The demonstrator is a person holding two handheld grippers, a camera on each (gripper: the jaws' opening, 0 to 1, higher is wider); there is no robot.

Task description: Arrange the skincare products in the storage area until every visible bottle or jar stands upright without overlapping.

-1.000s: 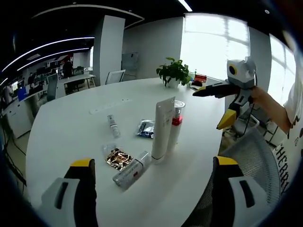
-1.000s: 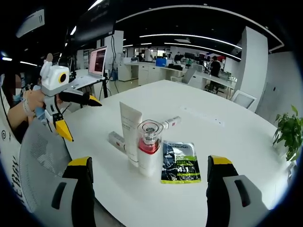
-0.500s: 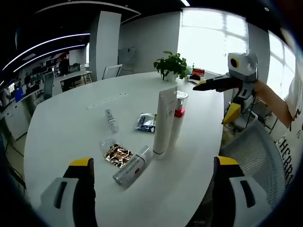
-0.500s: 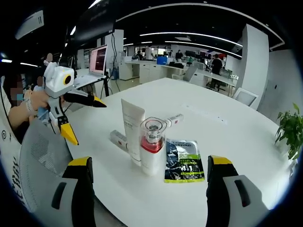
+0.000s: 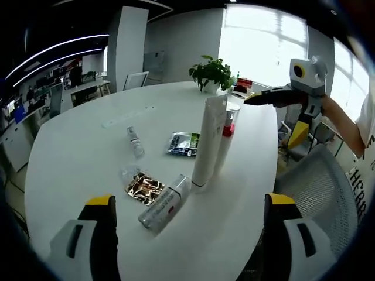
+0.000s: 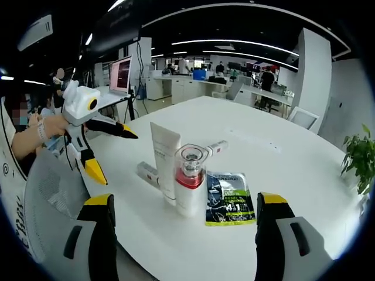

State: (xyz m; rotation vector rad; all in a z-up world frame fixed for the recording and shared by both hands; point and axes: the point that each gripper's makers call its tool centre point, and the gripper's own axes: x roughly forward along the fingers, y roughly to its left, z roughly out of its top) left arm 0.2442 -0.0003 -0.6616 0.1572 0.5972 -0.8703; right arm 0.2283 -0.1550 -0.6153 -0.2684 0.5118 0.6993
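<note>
Each gripper is a white moulded body with black jaws capped in yellow: the left gripper shows two broad black jaws with yellow tips and pale grey slotted blocks at their bases, and the right gripper has the same build. Seen from outside, each tool carries a white housing with a yellow-ringed round front, one long black pointed jaw and one yellow jaw below. The person wears a white top with dark lettering.

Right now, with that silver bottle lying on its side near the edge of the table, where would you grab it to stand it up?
Probably around the middle of the silver bottle, coming from above with jaws across its width: it lies flat, round body exposed, nothing touching its long sides.
</note>
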